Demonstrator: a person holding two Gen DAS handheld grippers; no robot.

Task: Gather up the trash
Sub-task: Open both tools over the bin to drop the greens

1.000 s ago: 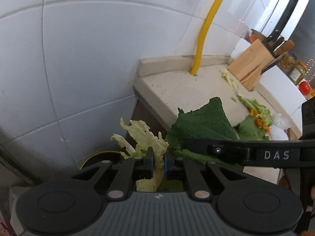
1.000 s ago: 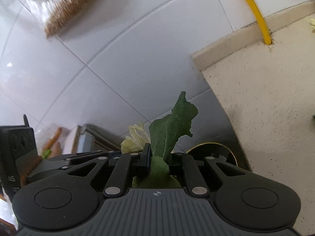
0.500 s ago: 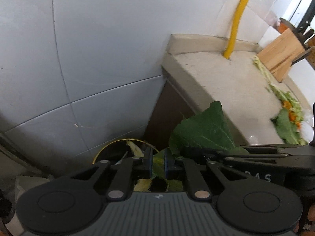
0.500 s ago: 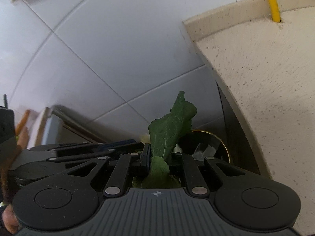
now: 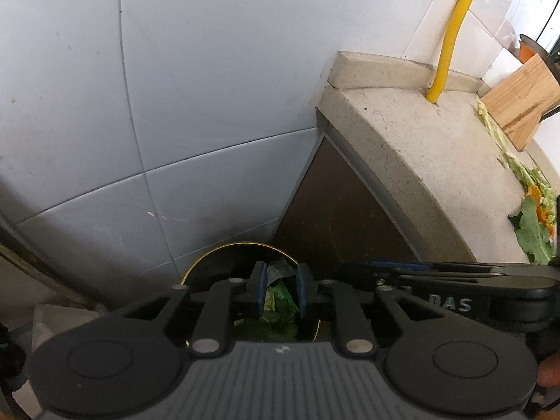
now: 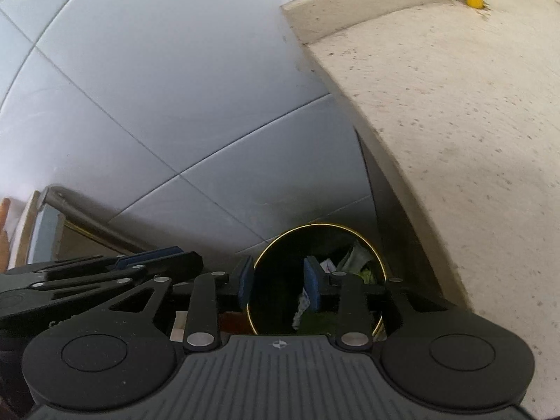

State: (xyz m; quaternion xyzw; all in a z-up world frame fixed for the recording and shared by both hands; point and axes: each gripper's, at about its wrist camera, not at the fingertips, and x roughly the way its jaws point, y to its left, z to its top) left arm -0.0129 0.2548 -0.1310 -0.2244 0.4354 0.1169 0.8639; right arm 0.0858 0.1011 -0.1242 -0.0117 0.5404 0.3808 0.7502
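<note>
Both grippers point steeply down over a round black trash bin [image 5: 196, 266] with a thin gold rim, standing on the floor in the corner between the grey tiled wall [image 5: 175, 87] and the dark side panel of the counter [image 5: 413, 133]; the left gripper [image 5: 279, 288] has its jaws parted to a narrow gap, having just been opening; nothing is clamped between its blue pads; the green and pale leaf scraps [image 5: 276, 297] seen through the gap lie below in the bin. The right gripper [image 6: 279, 285] has its jaws set moderately apart, likewise just opened; the space between its pads is empty and shows the dark bin interior [image 6: 280, 266]; leaf scraps and crumpled paper [image 6: 353, 259] lie at the right side of the bin. In the left wrist view the right gripper [image 5: 455, 280] appears side-on, just beside the left one. More vegetable trash [image 5: 535, 210], green leaves with orange pieces, lies on the speckled countertop near its right edge, well apart from the bin; a wooden knife block [image 5: 521, 101] stands behind it; a yellow pipe [image 5: 451, 35] rises from the countertop against the wall.
</note>
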